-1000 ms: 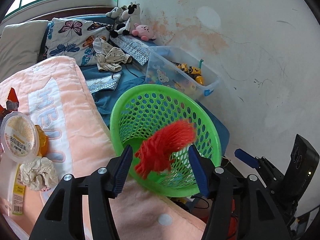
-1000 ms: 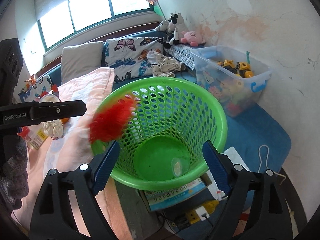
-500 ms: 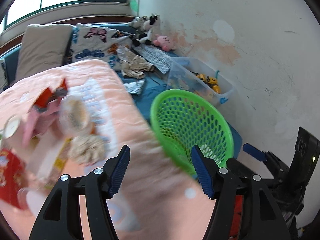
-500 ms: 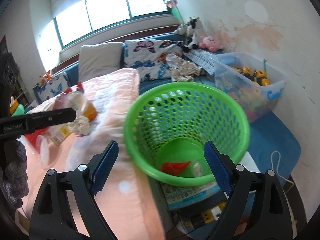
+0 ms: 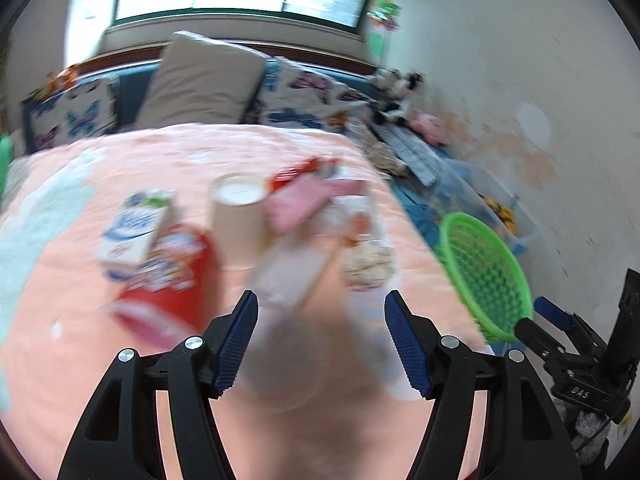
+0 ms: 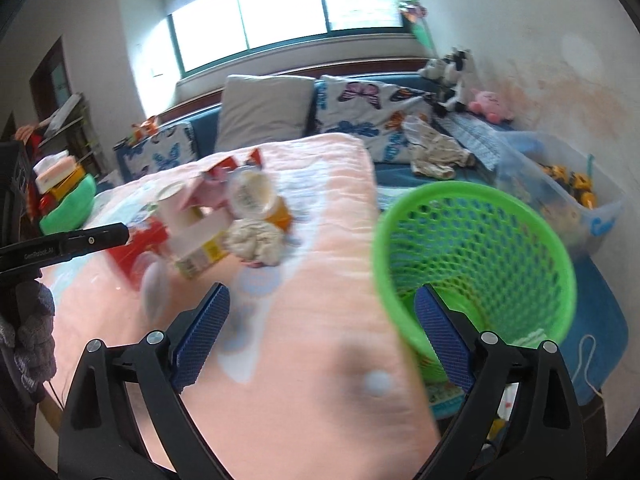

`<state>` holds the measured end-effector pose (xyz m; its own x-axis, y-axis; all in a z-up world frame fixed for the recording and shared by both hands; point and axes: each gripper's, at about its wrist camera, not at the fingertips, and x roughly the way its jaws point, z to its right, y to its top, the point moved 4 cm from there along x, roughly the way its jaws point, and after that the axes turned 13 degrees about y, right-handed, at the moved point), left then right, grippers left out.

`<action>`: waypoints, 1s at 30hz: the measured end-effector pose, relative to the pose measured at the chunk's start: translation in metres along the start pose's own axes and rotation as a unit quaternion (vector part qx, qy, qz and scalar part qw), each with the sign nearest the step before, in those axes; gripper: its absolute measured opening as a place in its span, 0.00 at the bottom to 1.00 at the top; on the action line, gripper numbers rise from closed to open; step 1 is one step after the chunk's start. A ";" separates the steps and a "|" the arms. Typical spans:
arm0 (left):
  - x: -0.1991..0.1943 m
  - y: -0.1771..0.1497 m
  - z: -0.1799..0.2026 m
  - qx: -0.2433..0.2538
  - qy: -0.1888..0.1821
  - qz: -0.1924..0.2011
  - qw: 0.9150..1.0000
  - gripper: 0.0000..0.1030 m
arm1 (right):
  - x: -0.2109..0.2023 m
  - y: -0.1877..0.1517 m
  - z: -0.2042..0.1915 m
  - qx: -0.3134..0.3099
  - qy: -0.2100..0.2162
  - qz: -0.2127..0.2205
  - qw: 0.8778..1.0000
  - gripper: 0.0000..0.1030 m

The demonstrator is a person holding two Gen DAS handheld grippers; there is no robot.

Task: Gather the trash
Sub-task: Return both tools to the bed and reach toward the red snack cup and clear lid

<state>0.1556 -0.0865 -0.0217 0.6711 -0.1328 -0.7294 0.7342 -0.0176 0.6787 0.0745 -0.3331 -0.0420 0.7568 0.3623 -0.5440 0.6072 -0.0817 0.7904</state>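
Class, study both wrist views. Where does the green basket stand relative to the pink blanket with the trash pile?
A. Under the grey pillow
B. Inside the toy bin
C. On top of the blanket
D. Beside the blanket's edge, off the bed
D: the green basket stands beside the pink blanket's edge, apart from the trash pile lying on it.

A home bedroom — a bed (image 6: 320, 320) under a pink blanket (image 6: 328, 184), butterfly pillows (image 6: 372, 108) beneath the window (image 6: 288, 12), plush toys (image 6: 452, 72) along the wall, and a toy bin (image 6: 576, 188) — a child's room, apparently.
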 end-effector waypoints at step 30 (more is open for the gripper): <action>0.057 -0.003 -0.102 -0.175 -0.063 -0.011 0.982 0.15 | 0.078 -0.018 -0.104 -0.069 0.079 -0.080 0.991 0.92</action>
<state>0.2019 0.0068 -0.0737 0.6535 -0.2572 -0.7119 0.7529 0.3179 0.5763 0.0973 -0.2073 -0.0690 0.5996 0.5026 -0.6228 0.6692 0.1119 0.7346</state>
